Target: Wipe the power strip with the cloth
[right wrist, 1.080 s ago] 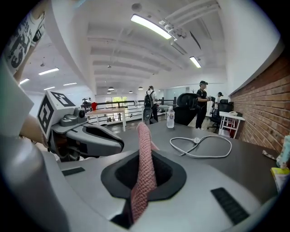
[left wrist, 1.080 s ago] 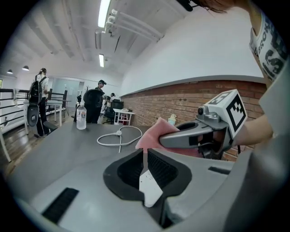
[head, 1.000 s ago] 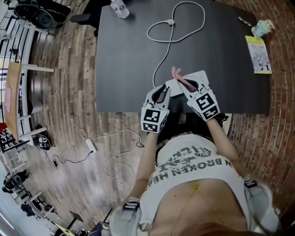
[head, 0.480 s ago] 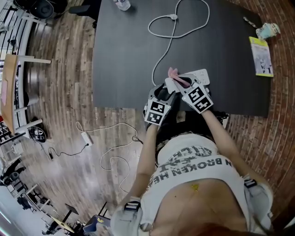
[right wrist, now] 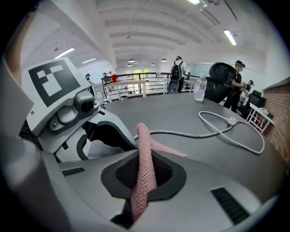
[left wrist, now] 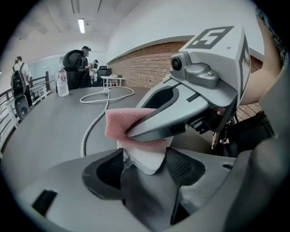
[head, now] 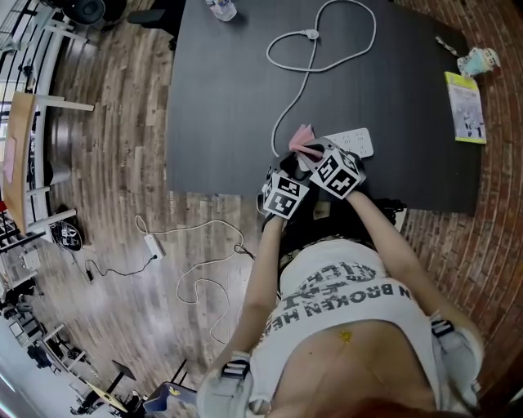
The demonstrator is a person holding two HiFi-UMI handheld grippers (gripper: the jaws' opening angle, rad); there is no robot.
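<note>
A white power strip (head: 353, 141) lies near the front edge of the black table (head: 221, 106), and its cord (head: 286, 106) runs away to a plug (head: 310, 34). My right gripper (head: 315, 151) is shut on a pink cloth (head: 301, 139) and lays it on the strip's cord end. In the right gripper view the cloth (right wrist: 145, 149) stands pinched between the jaws of my right gripper (right wrist: 144, 170). My left gripper (left wrist: 145, 164) has its jaws opening. The strip's white end (left wrist: 141, 156) sits between them, under the cloth (left wrist: 120, 122). The pads do not press on it.
A water bottle (head: 219, 8) stands at the table's far edge. A yellow-green booklet (head: 466, 106) and a small cup (head: 478, 59) lie at the far right. Loose cables (head: 204, 269) trail over the wooden floor to the left. People stand in the background beyond the table.
The right gripper has carried the cloth left along the strip to its cord end. The two grippers have drawn together and now cross over that end.
</note>
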